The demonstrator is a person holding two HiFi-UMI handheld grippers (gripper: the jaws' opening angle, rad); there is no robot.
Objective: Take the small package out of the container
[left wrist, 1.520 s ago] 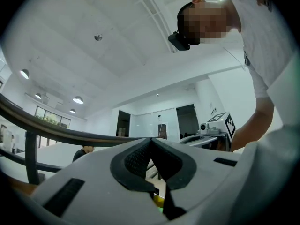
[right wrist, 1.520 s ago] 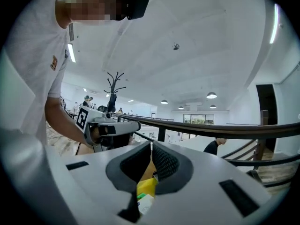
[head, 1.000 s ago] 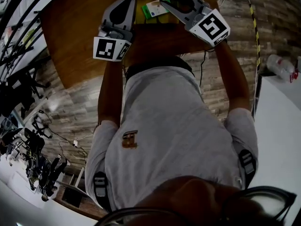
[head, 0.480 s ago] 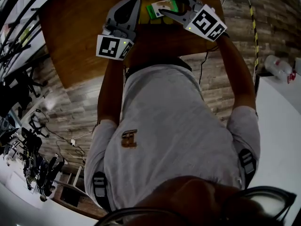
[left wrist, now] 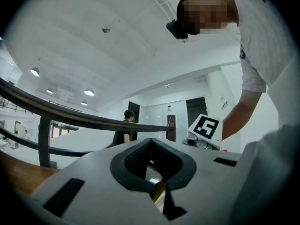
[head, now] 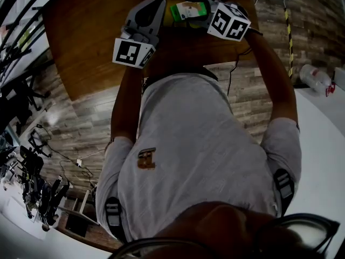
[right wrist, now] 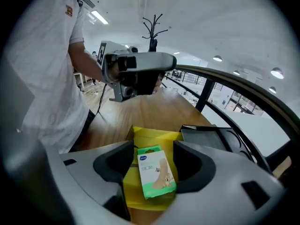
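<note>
A small green-and-white package (right wrist: 157, 175) lies on the open yellow container (right wrist: 149, 136) on the wooden table (head: 91, 31). My right gripper (right wrist: 153, 149) straddles it. Its jaws are opening, and the pads stand on either side of the package without pressing it. From the head view the package (head: 182, 9) shows at the table's far edge inside the right gripper (head: 194, 11). My left gripper (head: 157, 3) hovers just left of the container. Its pads meet at the tips (left wrist: 150, 142), and I see nothing held between them.
A black tray-like object (right wrist: 213, 135) sits just right of the yellow container. A dark railing (right wrist: 243, 93) runs behind the table. The person's torso fills the near side. A cable (head: 233, 74) hangs off the table's front edge.
The right gripper has swung left and farther over the table, and its jaws have spread. The package has turned from edge-on to flat on the container. The left gripper edged up slightly.
</note>
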